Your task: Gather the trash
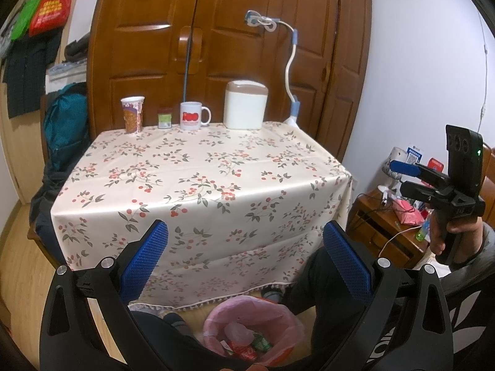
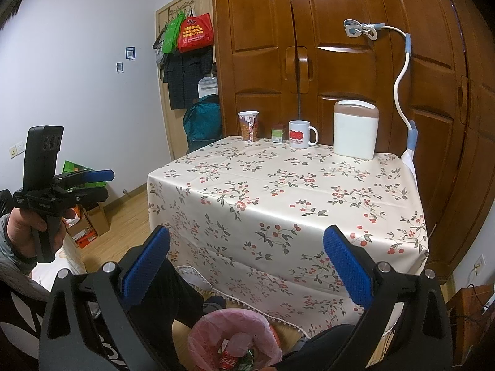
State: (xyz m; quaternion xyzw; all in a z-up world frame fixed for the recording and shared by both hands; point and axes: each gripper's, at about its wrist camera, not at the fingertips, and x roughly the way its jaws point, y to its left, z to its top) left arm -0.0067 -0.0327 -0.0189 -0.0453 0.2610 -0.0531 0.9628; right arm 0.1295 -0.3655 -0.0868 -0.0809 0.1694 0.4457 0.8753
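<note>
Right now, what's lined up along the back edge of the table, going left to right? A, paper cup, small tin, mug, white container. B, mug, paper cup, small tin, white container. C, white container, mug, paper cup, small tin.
A: the paper cup stands leftmost, then the small tin, the mug and the white container on the table.

On the table — one paper cup [image 1: 132, 114], one mug [image 1: 194, 116], one small tin [image 1: 164, 118], one lidded container [image 1: 246, 105].
</note>
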